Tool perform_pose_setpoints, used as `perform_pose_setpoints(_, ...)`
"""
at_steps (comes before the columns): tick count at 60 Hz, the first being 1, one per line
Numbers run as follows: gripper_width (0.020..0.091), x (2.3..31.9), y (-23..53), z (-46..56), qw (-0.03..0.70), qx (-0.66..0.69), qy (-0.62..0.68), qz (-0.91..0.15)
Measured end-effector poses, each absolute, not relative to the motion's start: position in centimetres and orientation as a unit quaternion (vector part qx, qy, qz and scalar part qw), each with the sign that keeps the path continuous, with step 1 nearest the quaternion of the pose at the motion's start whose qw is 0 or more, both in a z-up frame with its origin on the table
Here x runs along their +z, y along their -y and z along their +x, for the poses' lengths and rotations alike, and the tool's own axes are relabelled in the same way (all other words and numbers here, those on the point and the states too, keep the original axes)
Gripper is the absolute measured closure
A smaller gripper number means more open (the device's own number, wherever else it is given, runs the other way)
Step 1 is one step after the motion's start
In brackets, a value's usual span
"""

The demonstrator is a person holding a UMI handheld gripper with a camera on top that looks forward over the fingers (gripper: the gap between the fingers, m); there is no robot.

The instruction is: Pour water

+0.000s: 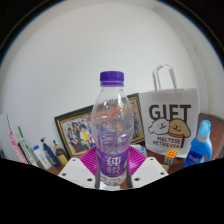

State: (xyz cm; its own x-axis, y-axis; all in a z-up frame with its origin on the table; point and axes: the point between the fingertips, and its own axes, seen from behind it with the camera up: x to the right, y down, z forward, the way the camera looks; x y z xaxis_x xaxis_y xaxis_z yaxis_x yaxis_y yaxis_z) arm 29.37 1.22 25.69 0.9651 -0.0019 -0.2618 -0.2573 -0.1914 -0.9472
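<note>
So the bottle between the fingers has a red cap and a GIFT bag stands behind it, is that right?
Not quite: the gripper view shows the bottle with a purple cap, not red. It does sit between the fingers, and the GIFT bag stands behind it.

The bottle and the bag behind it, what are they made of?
The bottle between the gripper fingers looks like clear, shiny plastic: you see through it, and its cap is purple. The bag looks like matte white paper with thin handles, though coated card is possible.

Soft, even indoor light, perhaps from overhead; the pale wall looks bright without glare. Fisheye bending curves the edges, and shadows stay faint.
</note>
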Motion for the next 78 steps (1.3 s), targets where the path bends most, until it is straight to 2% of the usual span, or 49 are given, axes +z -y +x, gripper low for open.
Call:
perform_pose_setpoints(7, 0.0750, 20.2, -1.6, 34.9, 0.618, 0.005, -0.053, -0.784)
perform_pose_setpoints(15, 0.0750, 14.1, -1.9, 38.6, 0.586, -0.026, -0.048, -0.808)
perform_pose_setpoints(30, 0.0741, 6.6, -1.6, 40.5, 0.556, -0.034, -0.041, -0.830)
perform_pose_setpoints(34, 0.0742, 7.0, -1.4, 40.4, 0.575, -0.034, -0.040, -0.816)
perform_pose_setpoints(45, 0.0590, 6.8, -1.3, 40.4, 0.572, -0.037, -0.045, -0.818)
perform_pose_setpoints(47, 0.0533, 6.4, -1.1, 40.4, 0.559, -0.033, -0.050, -0.827)
perform_pose_setpoints(51, 0.0314, 6.4, -0.4, 40.1, 0.542, -0.028, -0.061, -0.838)
perform_pose_setpoints(53, 0.0249, 6.7, 0.0, 39.8, 0.539, -0.030, -0.066, -0.839)
perform_pose_setpoints(54, 0.0238, 7.0, 0.3, 39.7, 0.537, -0.031, -0.067, -0.840)
perform_pose_setpoints(63, 0.0247, 9.6, 4.0, 37.9, 0.518, -0.057, -0.076, -0.850)
perform_pose_setpoints(78, 0.0248, 16.2, 14.5, 28.3, 0.481, -0.059, -0.073, -0.872)
